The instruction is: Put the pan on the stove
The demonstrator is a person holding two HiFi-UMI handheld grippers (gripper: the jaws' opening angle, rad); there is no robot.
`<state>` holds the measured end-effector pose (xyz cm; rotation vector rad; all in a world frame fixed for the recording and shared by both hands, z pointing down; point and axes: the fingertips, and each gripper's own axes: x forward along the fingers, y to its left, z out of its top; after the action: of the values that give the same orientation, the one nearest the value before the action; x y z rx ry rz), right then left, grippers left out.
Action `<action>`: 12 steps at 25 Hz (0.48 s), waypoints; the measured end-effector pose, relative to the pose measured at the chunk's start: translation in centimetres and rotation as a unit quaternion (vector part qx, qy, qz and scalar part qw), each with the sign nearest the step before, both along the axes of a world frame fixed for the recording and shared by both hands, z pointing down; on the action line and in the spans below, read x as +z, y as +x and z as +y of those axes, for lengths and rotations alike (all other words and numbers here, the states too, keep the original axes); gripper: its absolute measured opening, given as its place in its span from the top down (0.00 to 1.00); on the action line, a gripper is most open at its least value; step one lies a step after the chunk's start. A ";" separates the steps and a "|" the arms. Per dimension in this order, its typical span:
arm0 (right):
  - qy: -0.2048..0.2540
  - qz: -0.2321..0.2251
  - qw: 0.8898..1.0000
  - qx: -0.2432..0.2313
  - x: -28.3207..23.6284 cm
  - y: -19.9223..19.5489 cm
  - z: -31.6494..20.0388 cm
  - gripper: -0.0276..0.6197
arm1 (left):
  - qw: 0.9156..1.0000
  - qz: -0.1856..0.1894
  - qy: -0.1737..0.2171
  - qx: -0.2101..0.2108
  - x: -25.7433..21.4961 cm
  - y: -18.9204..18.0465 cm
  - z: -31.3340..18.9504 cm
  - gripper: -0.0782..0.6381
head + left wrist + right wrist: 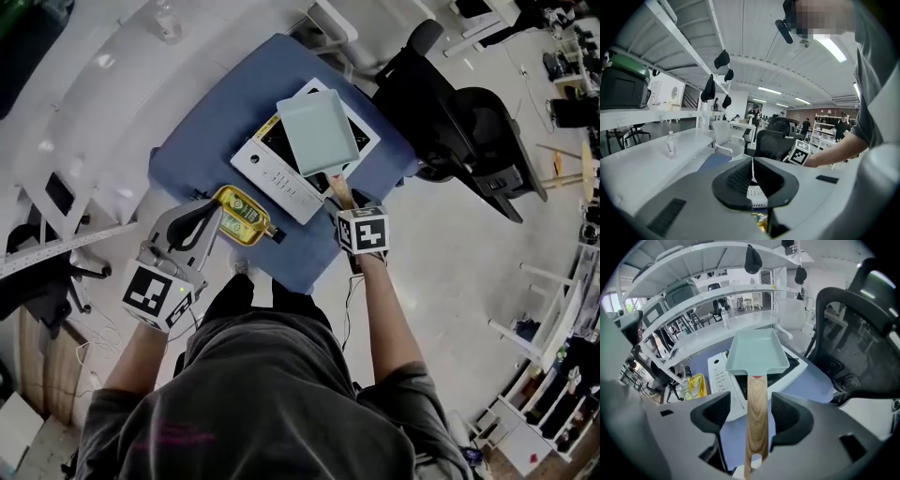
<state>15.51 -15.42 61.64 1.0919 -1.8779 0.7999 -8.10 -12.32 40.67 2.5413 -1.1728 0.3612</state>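
Note:
A pale green square pan [317, 131] [757, 352] rests flat on the black glass of a white induction stove [272, 169] [721, 376]. Its wooden handle [340, 190] [757, 413] points toward me over the stove's near edge. My right gripper [344, 202] [752, 409] stands open with the handle between its jaws, and a gap shows on both sides of the wood. My left gripper [208, 217] [753, 176] is shut on nothing. It hangs at the near left edge of the table, beside a yellow tray.
The stove sits on a blue table [206, 131]. A yellow tray [242, 216] [696, 385] holding an oil bottle lies to the stove's left. Black office chairs [469, 122] stand right of the table. White shelving [84, 103] with a water bottle [670, 144] runs along the left.

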 end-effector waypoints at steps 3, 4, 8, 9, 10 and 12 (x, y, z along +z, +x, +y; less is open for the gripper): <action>0.030 -0.021 0.999 0.015 -2.1 0.3 0.1 0.55 | 1.000 -0.005 0.008 0.005 -0.7 0.5 0.3 0.88; 0.043 -0.027 0.999 0.020 -3.1 0.4 0.1 0.55 | 1.000 -0.007 0.010 0.007 -1.0 0.7 0.5 0.88; 0.100 -0.043 0.993 0.034 -7.5 1.0 0.2 0.55 | 0.999 -0.011 0.023 0.019 -2.3 1.6 1.1 0.88; 0.114 -0.050 0.992 0.037 -8.7 1.1 0.2 0.55 | 0.999 -0.011 0.026 0.023 -2.6 1.9 1.3 0.88; 0.129 -0.058 0.989 0.039 -9.8 1.1 0.3 0.55 | 0.999 -0.012 0.029 0.026 -2.8 2.1 1.5 0.88; 0.155 -0.084 0.983 0.046 -12.1 0.9 0.6 0.55 | 0.999 -0.012 0.034 0.033 -3.3 2.6 1.8 0.88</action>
<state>16.45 -14.87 49.52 1.3456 -2.1600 0.6814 -5.55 -10.53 37.41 2.6464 -1.1303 0.3760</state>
